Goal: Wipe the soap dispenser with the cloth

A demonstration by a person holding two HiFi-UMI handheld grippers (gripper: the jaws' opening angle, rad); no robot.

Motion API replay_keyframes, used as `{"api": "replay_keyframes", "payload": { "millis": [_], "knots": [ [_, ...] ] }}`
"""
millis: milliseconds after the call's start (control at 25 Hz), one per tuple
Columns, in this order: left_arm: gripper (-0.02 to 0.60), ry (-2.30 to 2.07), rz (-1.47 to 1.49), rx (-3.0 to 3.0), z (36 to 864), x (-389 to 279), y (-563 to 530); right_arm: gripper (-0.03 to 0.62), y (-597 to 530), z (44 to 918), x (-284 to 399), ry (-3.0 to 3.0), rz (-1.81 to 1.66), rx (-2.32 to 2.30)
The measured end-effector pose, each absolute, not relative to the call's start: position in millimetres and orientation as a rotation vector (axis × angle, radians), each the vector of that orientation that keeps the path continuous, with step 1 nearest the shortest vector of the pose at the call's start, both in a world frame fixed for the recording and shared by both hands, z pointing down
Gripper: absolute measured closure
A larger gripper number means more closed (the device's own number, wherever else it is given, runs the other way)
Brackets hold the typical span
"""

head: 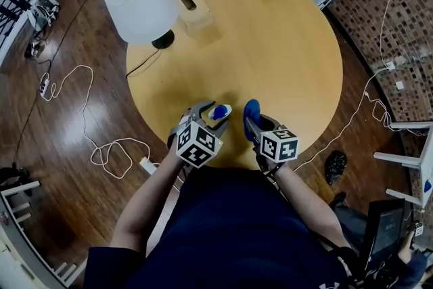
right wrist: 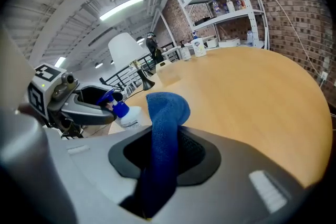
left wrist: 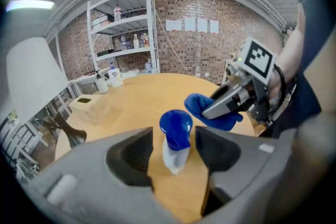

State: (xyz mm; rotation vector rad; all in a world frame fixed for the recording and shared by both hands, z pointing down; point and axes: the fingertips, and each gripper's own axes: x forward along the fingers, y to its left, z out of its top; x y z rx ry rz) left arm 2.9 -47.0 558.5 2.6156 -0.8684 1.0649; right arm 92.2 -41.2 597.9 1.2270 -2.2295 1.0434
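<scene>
We hold the left gripper with its fingers apart on either side of the soap dispenser, not touching it. The soap dispenser rests on the tabletop near our edge. The right gripper has its fingers clamped on the blue cloth, just beside the soap dispenser.

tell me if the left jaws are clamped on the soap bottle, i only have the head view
observer: No. The left gripper view shows the left gripper open, with the soap dispenser between its jaws and a gap on each side.
operator: ok and is the cloth actually gripped
observer: Yes. The right gripper view shows the right gripper shut on the blue cloth, whose folded end sticks out past the jaws.
</scene>
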Motion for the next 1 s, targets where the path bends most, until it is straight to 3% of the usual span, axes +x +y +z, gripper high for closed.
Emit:
{"api": "replay_keyframes", "payload": {
  "millis": [80, 240, 600, 1000],
  "knots": [
    [0.337, -0.852, 1.107, 2.609, 561.3, 4.2, -52.2, 0.488, -34.6, 600.8, 95.1, -2.219, 1.058, 1.233],
    [0.442, -0.882, 0.968, 2.564, 566.0, 1.2, -67.4, 0.488, -26.7, 603.5, 101.7, -2.204, 1.07, 1.243],
    [0.448, -1.096, 0.232, 1.791, 582.2, -92.3, -73.7, 0.488, -27.6, 597.1, 108.0, -2.204, 1.091, 1.281],
    [0.449, -1.02, -0.078, 1.553, 607.6, -72.8, -14.9, 0.488, -24.4, 596.4, 0.2, -2.392, 0.993, 0.938]
  ]
}}
